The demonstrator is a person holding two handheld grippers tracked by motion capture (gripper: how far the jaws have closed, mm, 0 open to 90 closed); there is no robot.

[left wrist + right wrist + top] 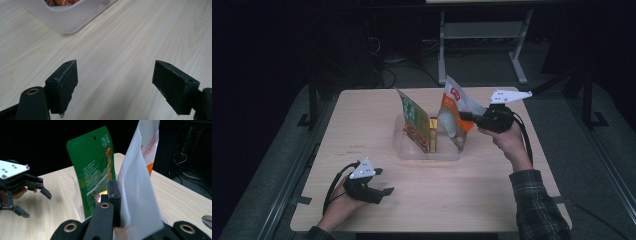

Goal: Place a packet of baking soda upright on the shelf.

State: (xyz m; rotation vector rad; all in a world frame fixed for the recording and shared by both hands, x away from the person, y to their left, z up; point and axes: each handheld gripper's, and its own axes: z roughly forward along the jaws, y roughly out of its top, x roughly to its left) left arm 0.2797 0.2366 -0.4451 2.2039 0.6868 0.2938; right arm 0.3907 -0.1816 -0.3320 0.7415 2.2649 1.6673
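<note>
A clear plastic tray (412,150) sits mid-table. In it a green pouch (414,120) stands upright beside a small yellow box (433,135). At the tray's right end, my right gripper (464,117) is shut on an orange-and-white pouch (452,112), holding it upright. In the right gripper view the pouch's white back (140,195) is pinched between the jaws of my right gripper (122,217), with the green pouch (92,177) behind. My left gripper (384,181) rests near the front left, and in its own view the left gripper (115,82) is open over bare wood.
The tray's corner (67,20), with reddish food packaging inside, lies ahead of the left gripper. The wooden table (362,125) has bare room at left and front. Metal table legs (517,55) and cables lie on the dark floor beyond.
</note>
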